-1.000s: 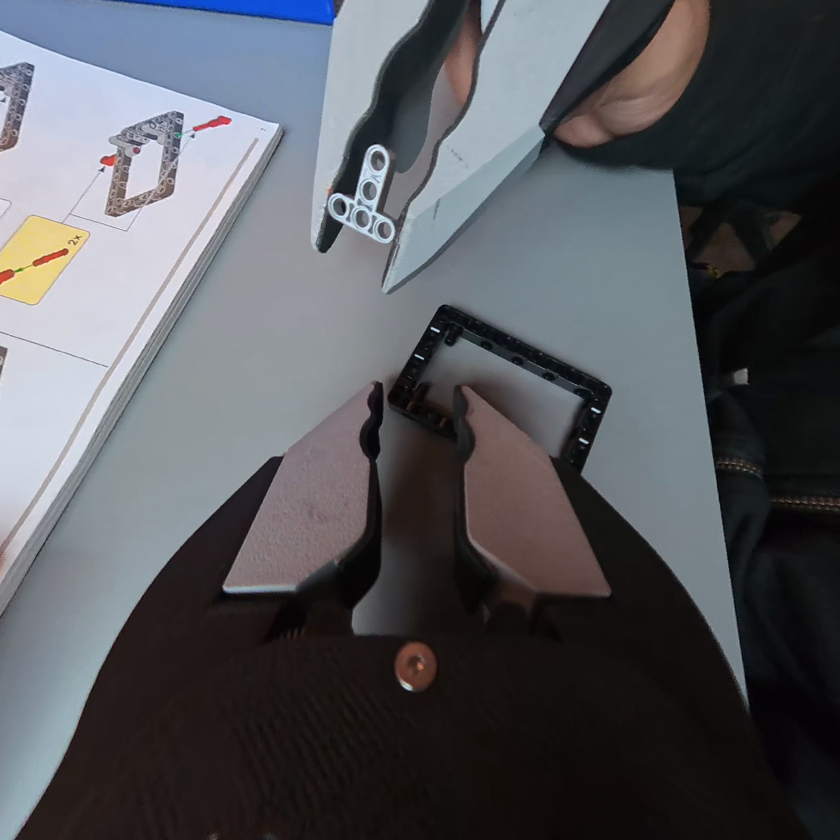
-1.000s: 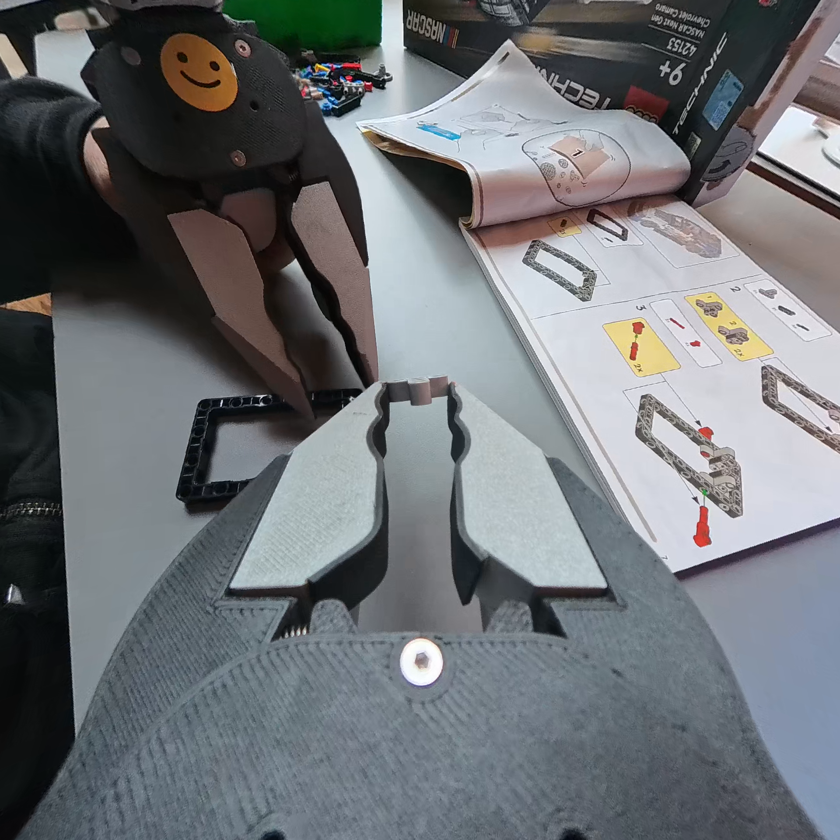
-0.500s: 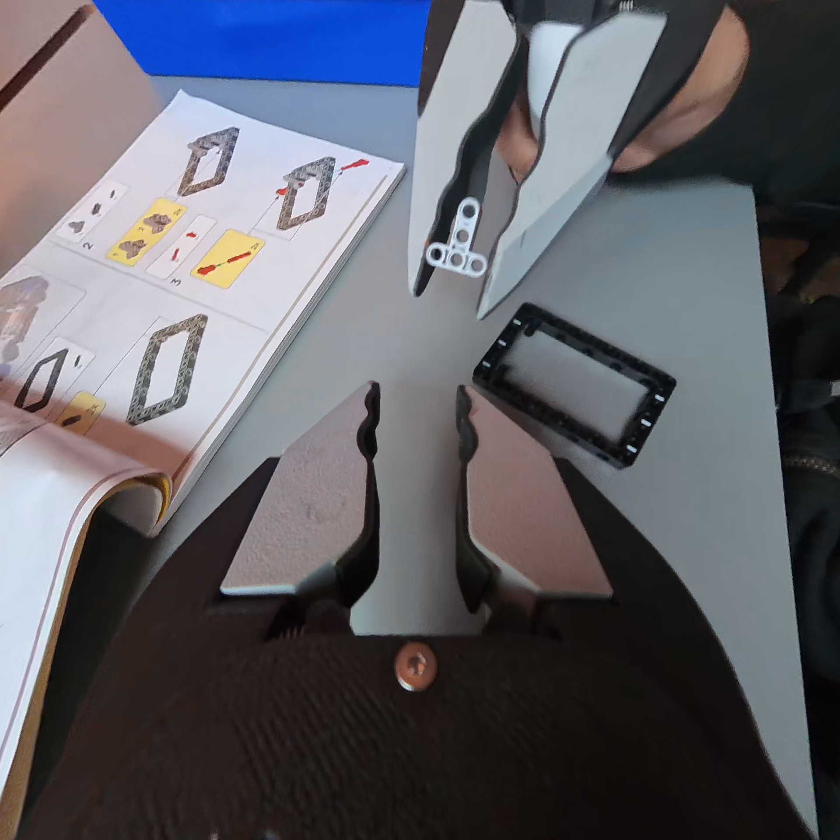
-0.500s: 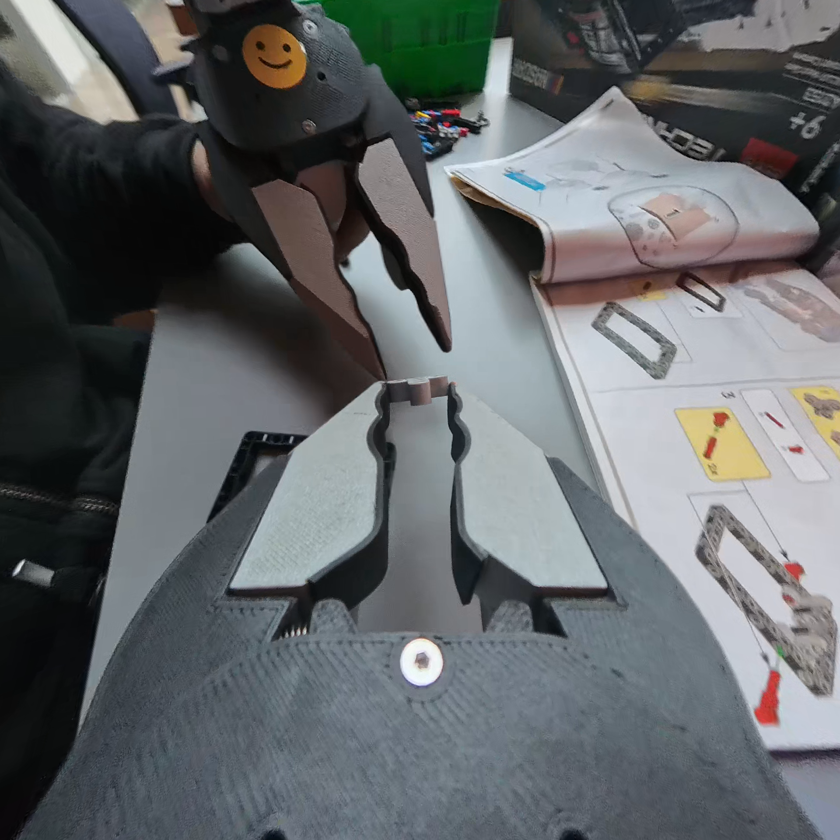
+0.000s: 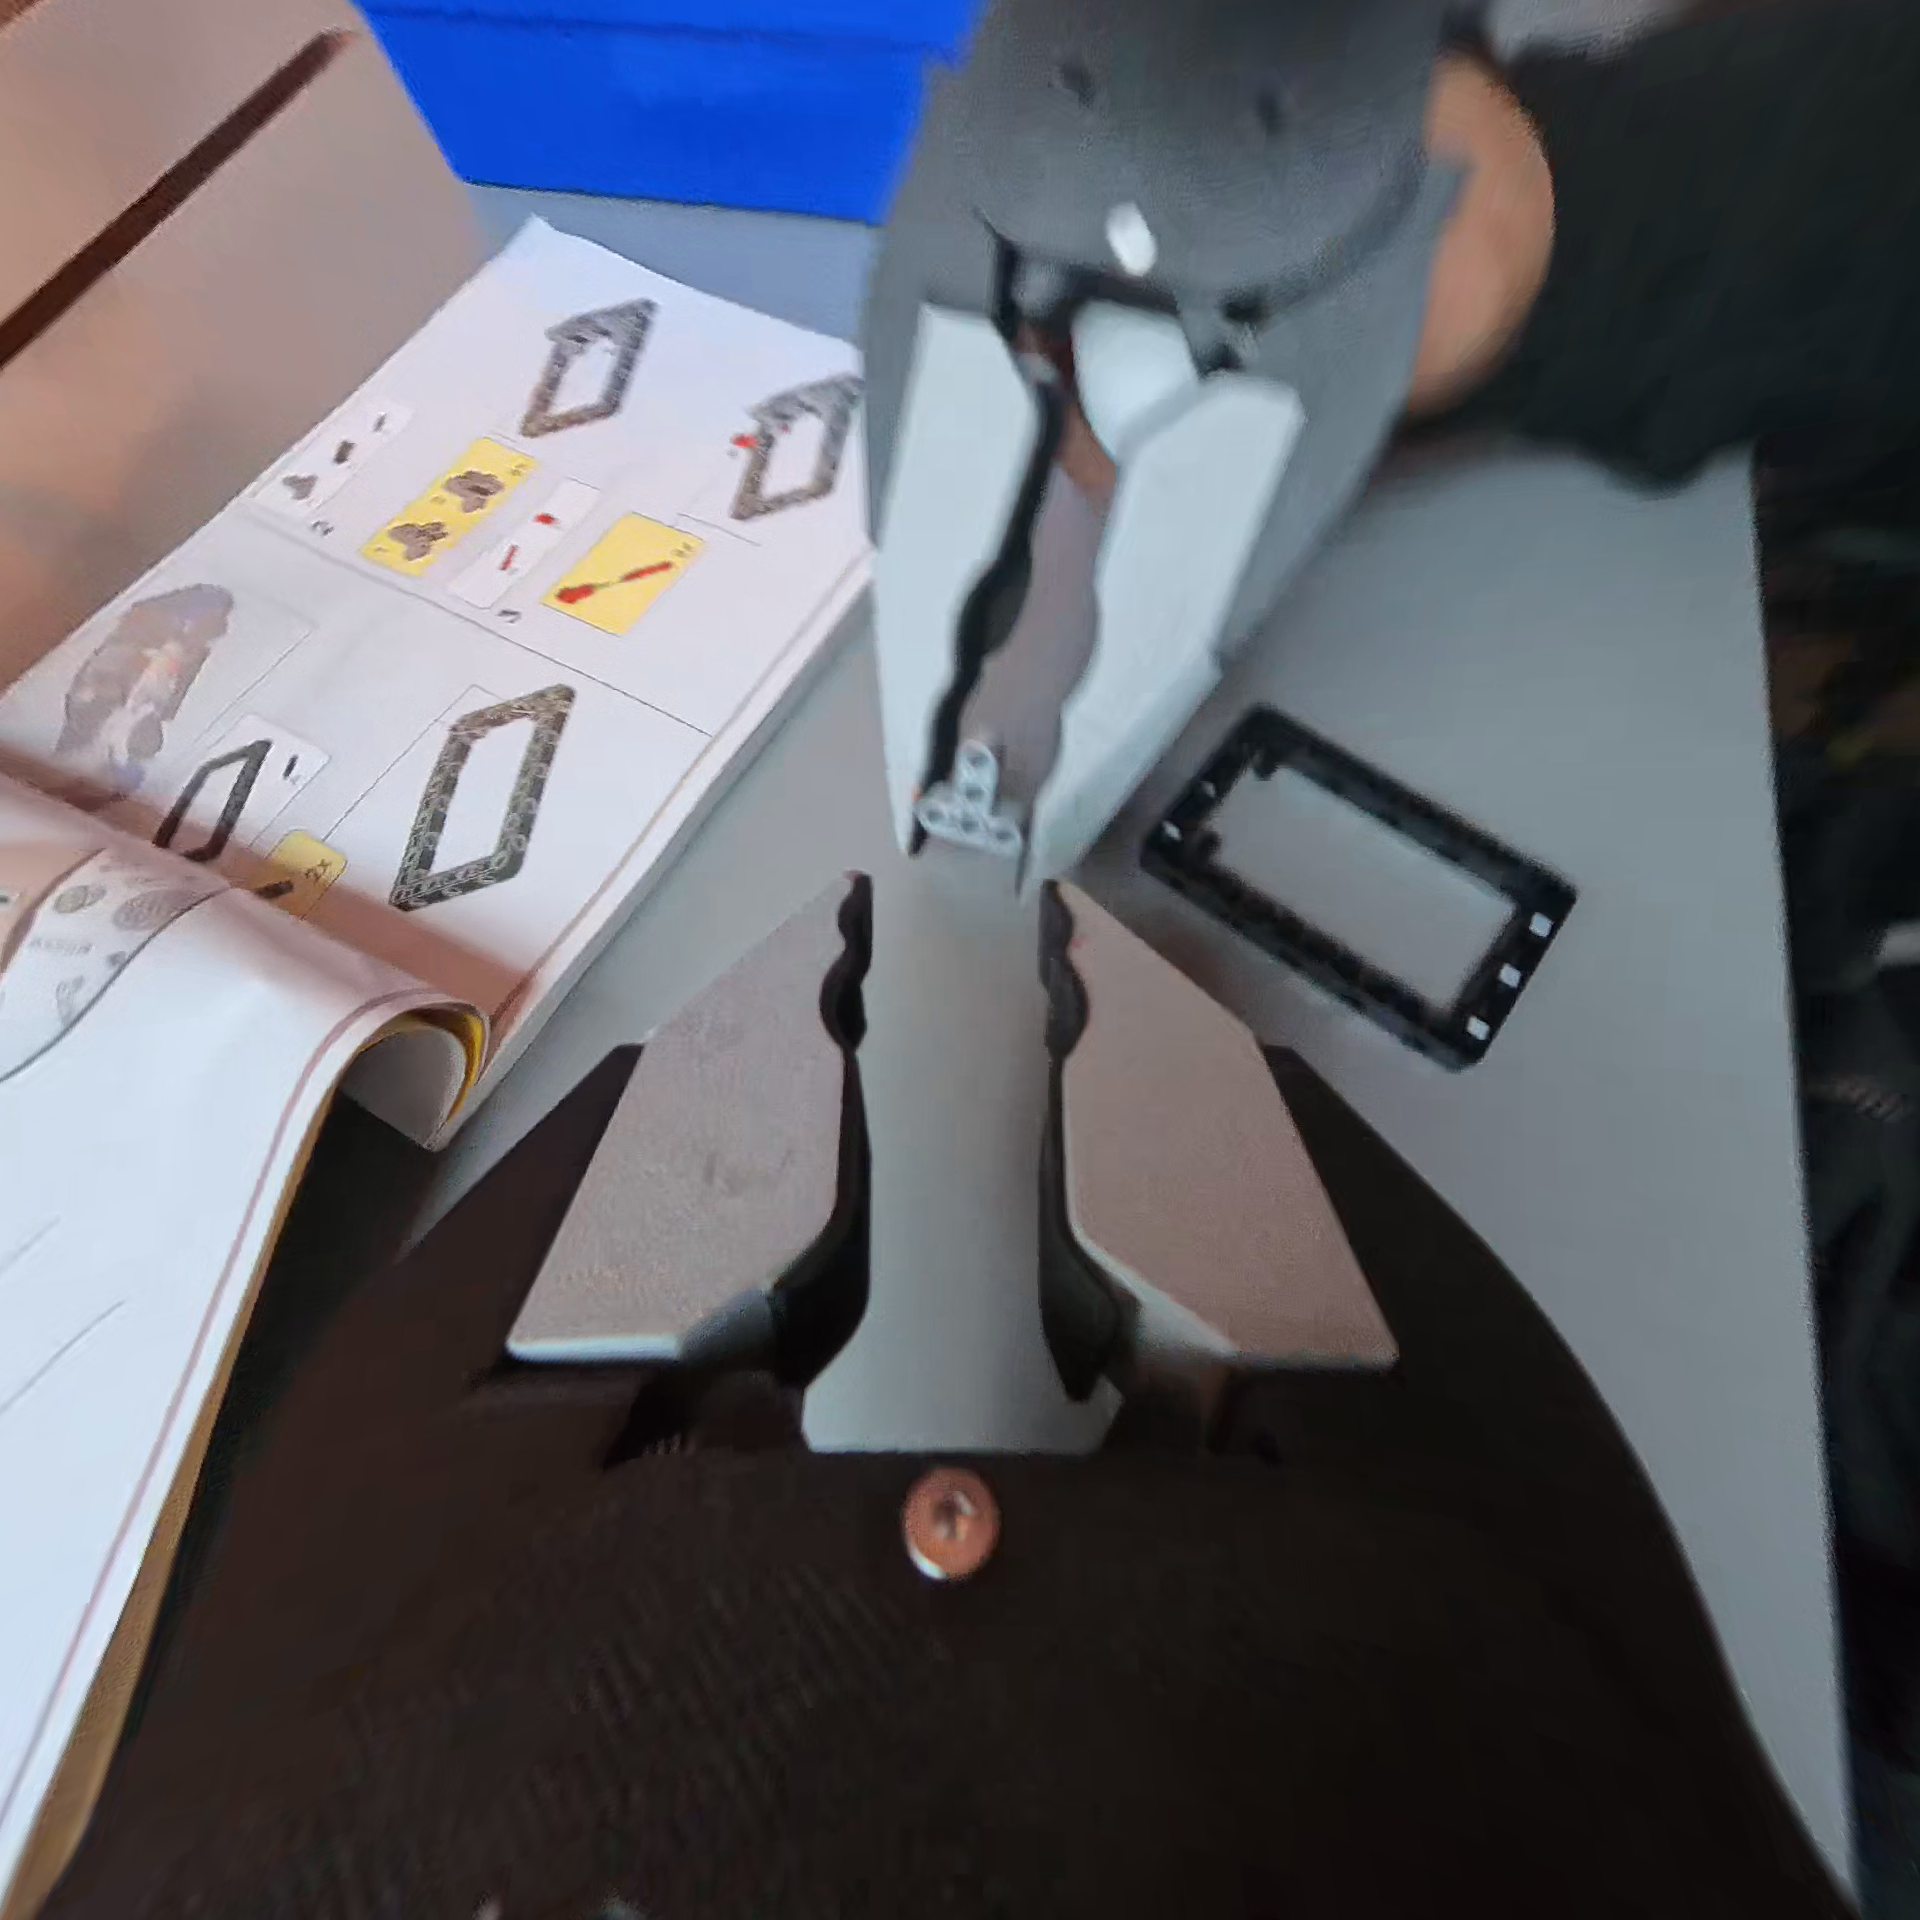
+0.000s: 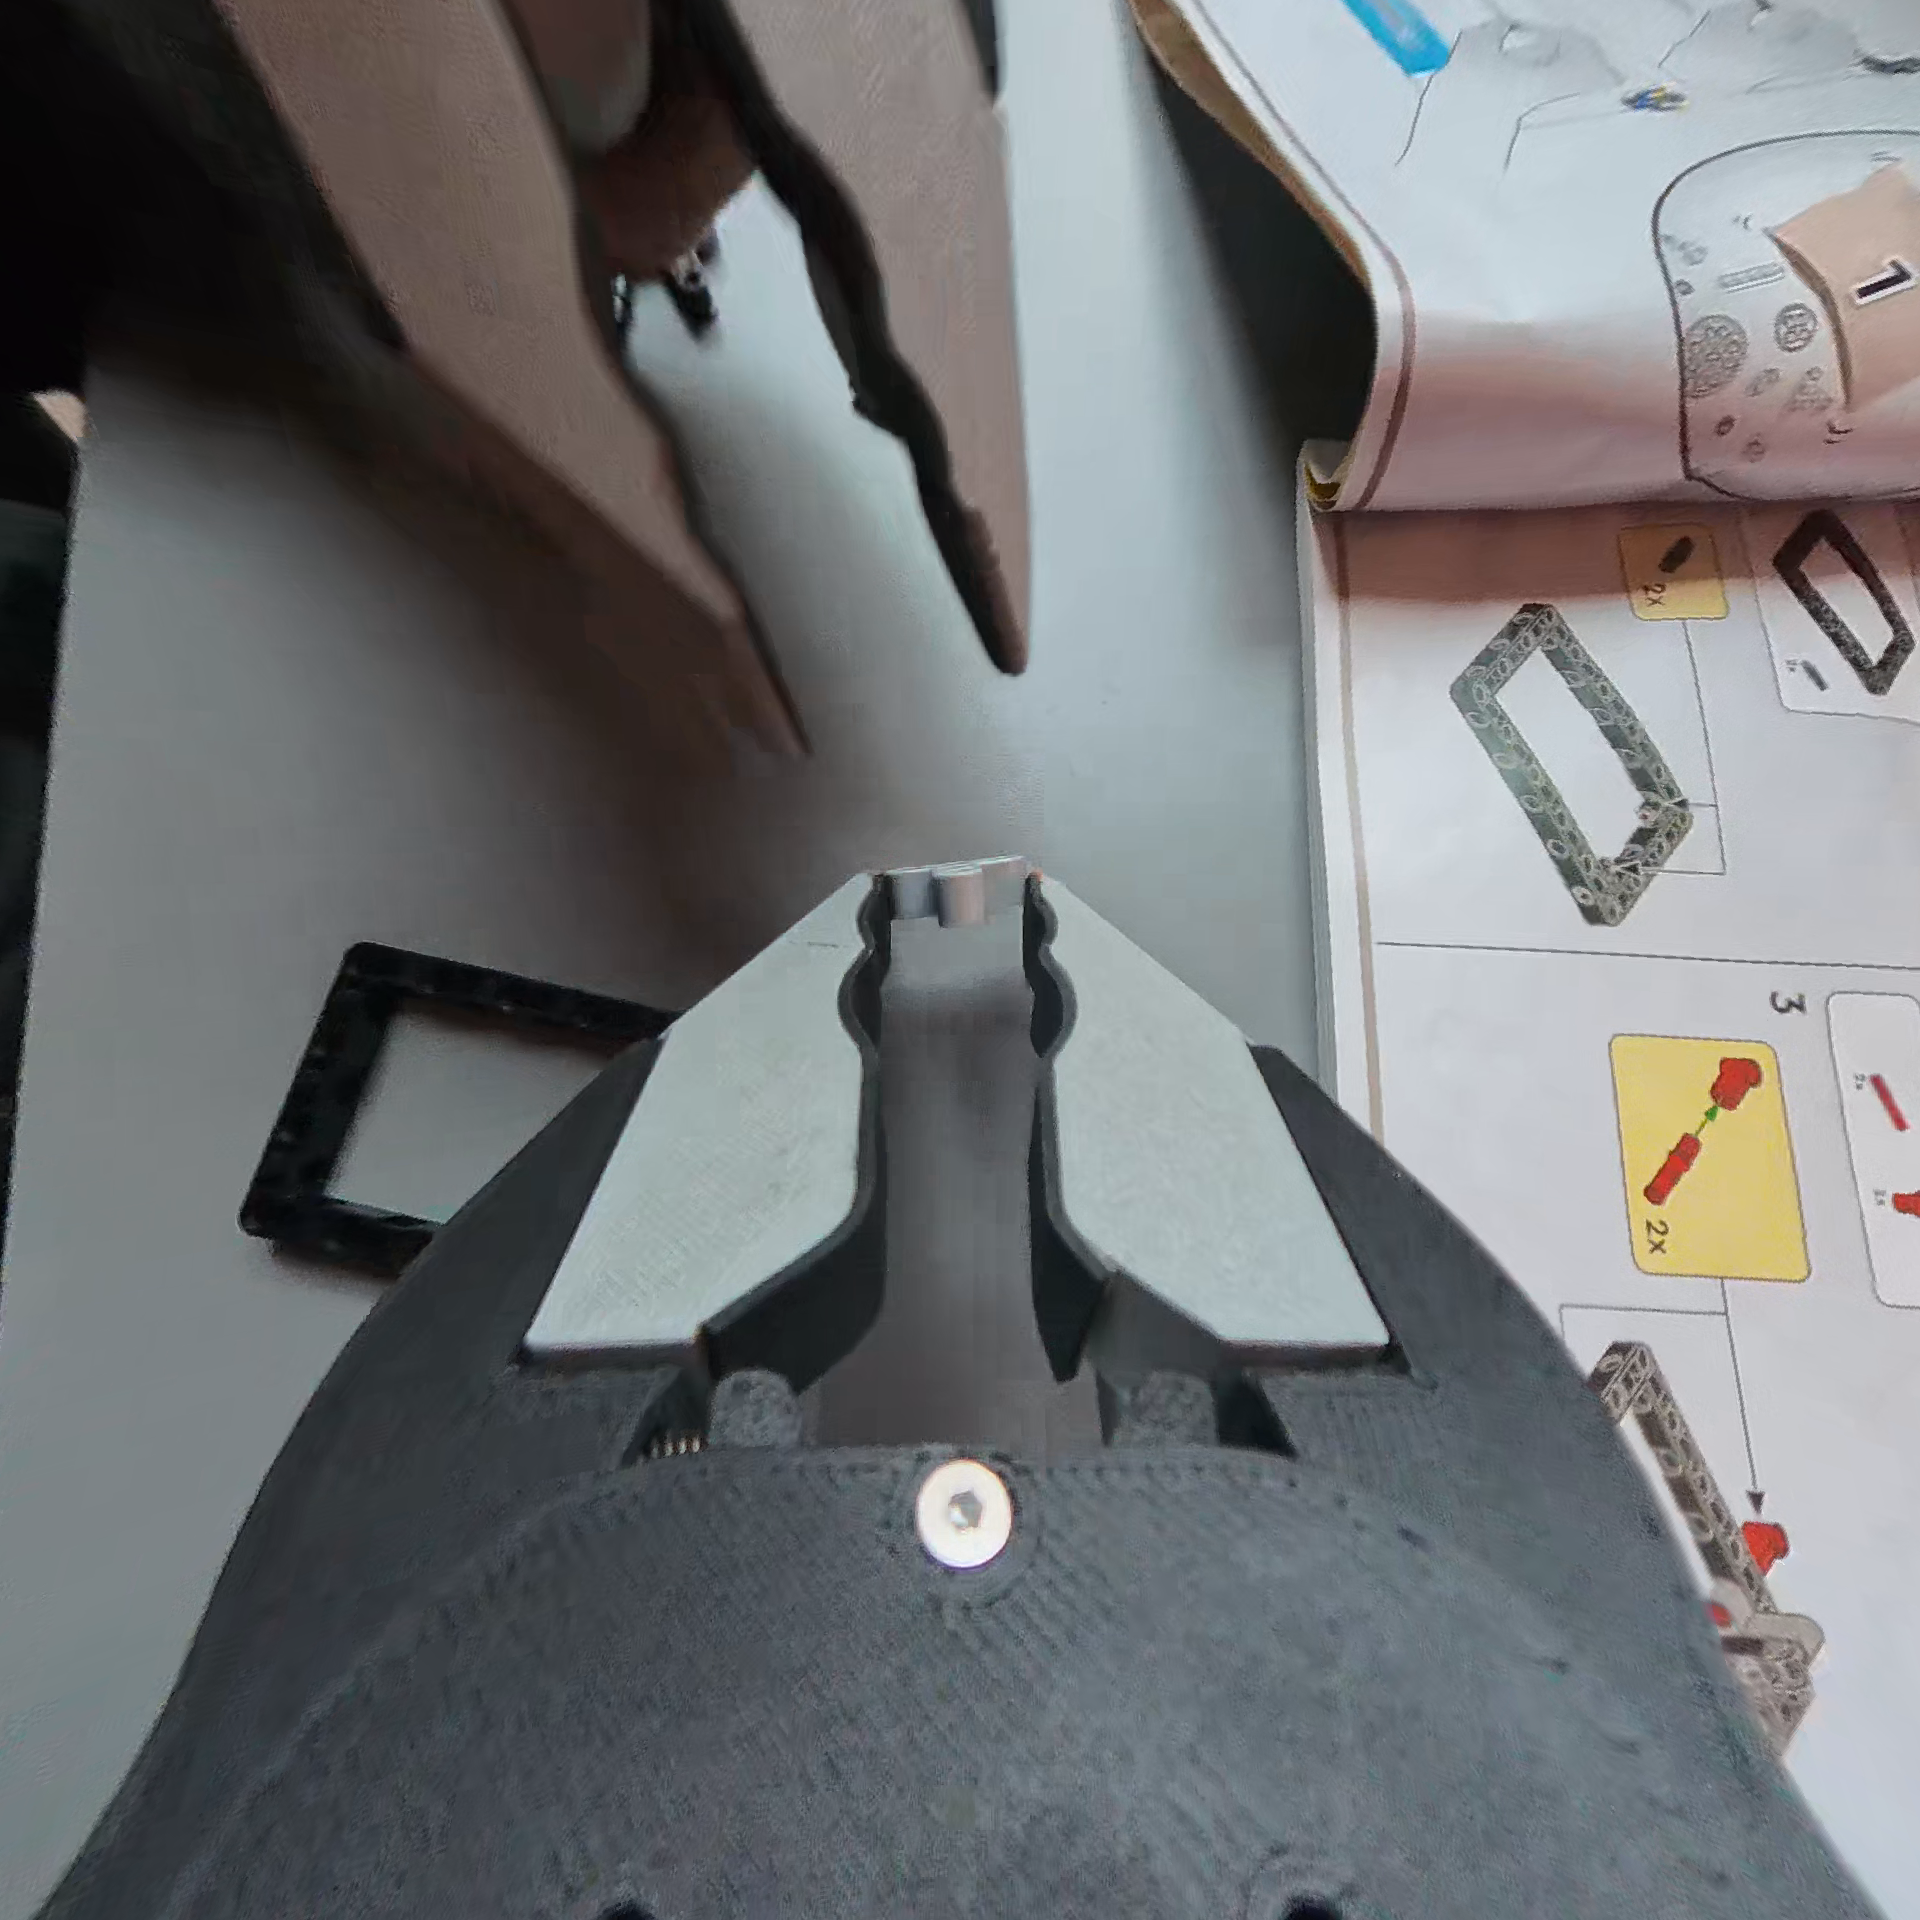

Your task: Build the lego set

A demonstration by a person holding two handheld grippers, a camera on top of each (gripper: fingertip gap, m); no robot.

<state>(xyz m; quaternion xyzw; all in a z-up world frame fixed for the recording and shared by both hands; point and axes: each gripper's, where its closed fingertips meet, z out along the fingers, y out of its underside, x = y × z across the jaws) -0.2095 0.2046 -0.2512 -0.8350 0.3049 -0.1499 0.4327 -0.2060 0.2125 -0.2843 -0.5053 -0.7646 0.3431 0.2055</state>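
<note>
My right gripper (image 6: 956, 904) is shut on a small light grey T-shaped lego beam (image 6: 956, 888) held at its fingertips. In the left wrist view the right gripper (image 5: 971, 842) points down with the T-beam (image 5: 971, 810) just above my left gripper (image 5: 951, 904), which is open and empty. A black rectangular lego frame (image 5: 1512, 982) lies flat on the grey table (image 5: 1455, 571), to the right of both grippers. In the right wrist view the frame (image 6: 301, 1101) lies at lower left, partly hidden by my right gripper, and the left gripper (image 6: 899, 696) hangs open at upper left.
An open instruction booklet (image 5: 416, 623) lies left of the grippers; it also shows in the right wrist view (image 6: 1558, 935) on the right. A blue bin (image 5: 675, 94) and a brown cardboard box (image 5: 156, 260) stand behind it. The table edge runs along the person's dark clothing. Less than 4 cm separates the two grippers' tips.
My left gripper has lifted off the black frame and pulled back towards the booklet. My right gripper, still holding the T-beam, has come in tip to tip with the left one.
</note>
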